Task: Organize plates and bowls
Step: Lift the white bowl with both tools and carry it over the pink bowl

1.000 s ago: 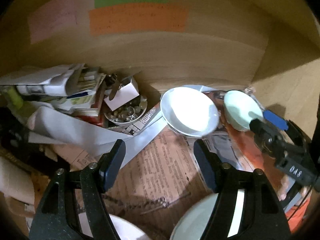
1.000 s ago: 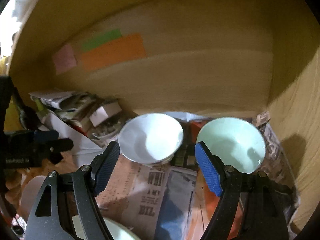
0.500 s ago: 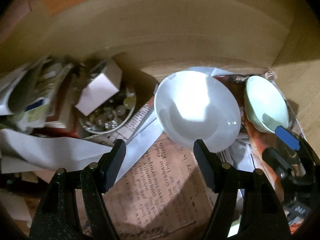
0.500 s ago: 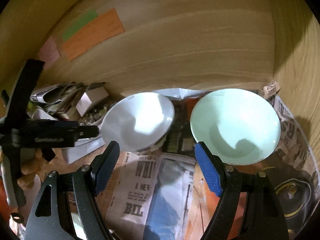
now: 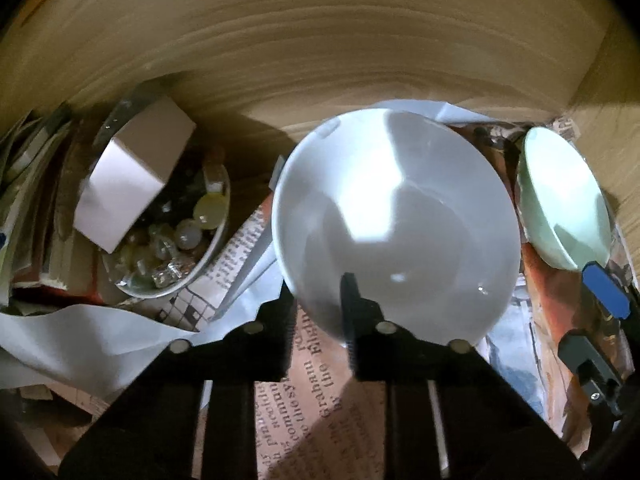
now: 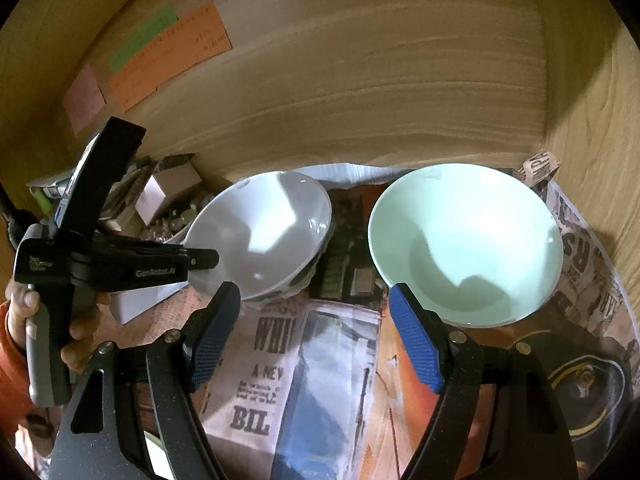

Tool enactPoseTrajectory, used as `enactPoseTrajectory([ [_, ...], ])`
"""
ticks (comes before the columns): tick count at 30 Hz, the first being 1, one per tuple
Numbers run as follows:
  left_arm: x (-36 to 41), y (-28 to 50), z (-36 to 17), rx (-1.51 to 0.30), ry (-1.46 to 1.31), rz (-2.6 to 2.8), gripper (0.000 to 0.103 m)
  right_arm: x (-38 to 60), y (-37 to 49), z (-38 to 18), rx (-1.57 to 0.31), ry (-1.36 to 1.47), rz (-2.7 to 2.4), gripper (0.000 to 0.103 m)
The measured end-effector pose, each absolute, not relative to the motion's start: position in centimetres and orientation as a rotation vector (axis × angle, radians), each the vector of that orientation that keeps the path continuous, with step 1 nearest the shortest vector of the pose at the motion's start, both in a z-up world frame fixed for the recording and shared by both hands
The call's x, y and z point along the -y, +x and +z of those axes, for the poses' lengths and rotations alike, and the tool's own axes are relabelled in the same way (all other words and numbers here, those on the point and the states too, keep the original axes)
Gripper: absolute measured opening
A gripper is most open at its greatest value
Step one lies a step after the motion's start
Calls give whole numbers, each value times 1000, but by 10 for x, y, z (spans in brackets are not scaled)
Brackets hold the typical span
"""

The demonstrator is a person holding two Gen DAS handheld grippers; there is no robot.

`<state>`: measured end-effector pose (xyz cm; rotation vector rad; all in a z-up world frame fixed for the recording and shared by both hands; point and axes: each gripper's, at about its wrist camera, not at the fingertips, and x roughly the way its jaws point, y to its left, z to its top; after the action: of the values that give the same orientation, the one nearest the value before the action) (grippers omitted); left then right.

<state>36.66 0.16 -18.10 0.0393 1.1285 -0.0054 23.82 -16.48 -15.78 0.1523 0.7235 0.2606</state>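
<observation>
My left gripper (image 5: 320, 304) is closed on the near rim of the white bowl (image 5: 394, 220), while my right gripper (image 6: 316, 332) is open near the green bowl (image 6: 466, 244).

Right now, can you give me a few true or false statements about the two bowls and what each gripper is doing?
1. The left gripper is clamped on the near rim of the white bowl. True.
2. The right gripper is shut on the green bowl. False: it is open and holds nothing; the bowl's near rim is just by one finger.
3. The white bowl sits nested inside the green bowl. False: they stand side by side, apart, on newspaper.
4. A small dish of glass beads with a white box in it sits to the left of the white bowl. True.
5. Both bowls hold food. False: both are empty.
</observation>
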Motion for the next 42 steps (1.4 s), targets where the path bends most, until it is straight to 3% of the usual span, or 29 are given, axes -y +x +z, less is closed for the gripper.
enactPoseTrajectory([
  [7,0,357,-181,-1135,80,-35,20,163,244,-161,-742,155,269,70],
  [15,-3,328,-183,-1175,134,-87,20,156,249,-171,-800,140,310,51],
  [21,4,310,-184,-1174,194,-137,20,154,251,-174,-825,144,325,49],
  [32,11,304,-185,-1150,232,-172,20,144,255,-185,-893,121,388,21],
  [42,17,309,-185,-1114,238,-164,20,142,253,-184,-879,109,376,19],
])
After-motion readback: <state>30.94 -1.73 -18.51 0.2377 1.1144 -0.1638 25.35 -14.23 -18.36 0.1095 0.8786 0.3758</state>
